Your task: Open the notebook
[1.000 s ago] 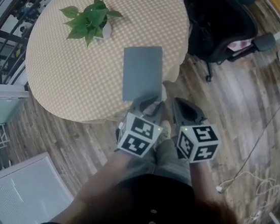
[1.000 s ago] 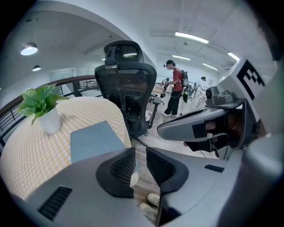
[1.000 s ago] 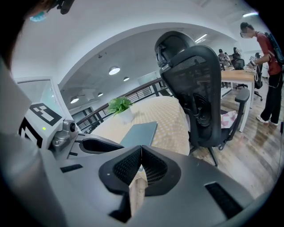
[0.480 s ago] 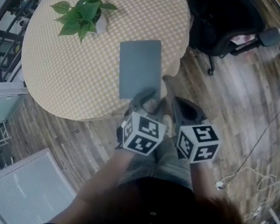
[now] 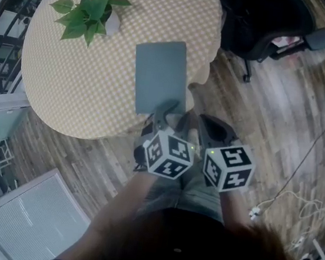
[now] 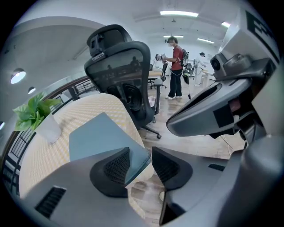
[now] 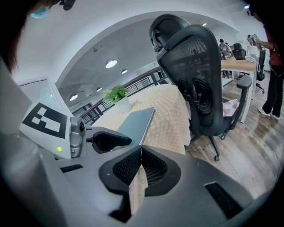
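Observation:
A closed grey-blue notebook (image 5: 159, 75) lies flat on the round table (image 5: 86, 80) with its checked yellow cloth, close to the near edge. My left gripper (image 5: 169, 116) is at the notebook's near right corner. Its jaws are opening, and in the left gripper view (image 6: 140, 155) that corner of the notebook (image 6: 97, 135) sits between the pads without being pressed. My right gripper (image 5: 210, 127) hovers just right of it, off the table's edge. Its jaws (image 7: 141, 153) are shut with nothing in them, and the notebook (image 7: 135, 122) lies ahead and to the left.
A potted green plant (image 5: 86, 12) stands at the far left of the table. A black office chair (image 5: 260, 20) stands close behind the table's right side on the wooden floor. A white cable (image 5: 283, 205) lies on the floor at the right. People stand far off in the room (image 6: 175, 66).
Both grippers have sunk a little at the notebook's near edge. The left gripper's cube has rolled and its jaws have spread. The notebook has not moved on the table.

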Demonstrator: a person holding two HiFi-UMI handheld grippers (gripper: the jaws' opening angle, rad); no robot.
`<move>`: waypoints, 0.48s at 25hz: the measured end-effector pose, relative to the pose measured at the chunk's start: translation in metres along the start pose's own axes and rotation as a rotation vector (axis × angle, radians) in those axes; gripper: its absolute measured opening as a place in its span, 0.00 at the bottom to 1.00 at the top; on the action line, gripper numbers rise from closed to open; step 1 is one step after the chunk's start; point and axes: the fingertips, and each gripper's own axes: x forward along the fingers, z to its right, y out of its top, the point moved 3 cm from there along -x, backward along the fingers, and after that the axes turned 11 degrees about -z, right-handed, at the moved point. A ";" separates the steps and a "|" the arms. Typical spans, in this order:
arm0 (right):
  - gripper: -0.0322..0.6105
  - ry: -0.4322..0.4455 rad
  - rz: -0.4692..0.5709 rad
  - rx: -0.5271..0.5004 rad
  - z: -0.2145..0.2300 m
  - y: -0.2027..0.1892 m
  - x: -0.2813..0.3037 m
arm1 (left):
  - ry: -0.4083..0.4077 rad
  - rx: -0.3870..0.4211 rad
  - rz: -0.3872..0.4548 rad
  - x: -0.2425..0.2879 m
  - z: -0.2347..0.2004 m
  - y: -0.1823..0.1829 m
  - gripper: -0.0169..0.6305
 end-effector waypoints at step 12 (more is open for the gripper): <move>0.07 0.010 0.014 0.020 0.006 -0.002 0.002 | 0.079 0.052 -0.035 0.010 0.001 0.001 0.26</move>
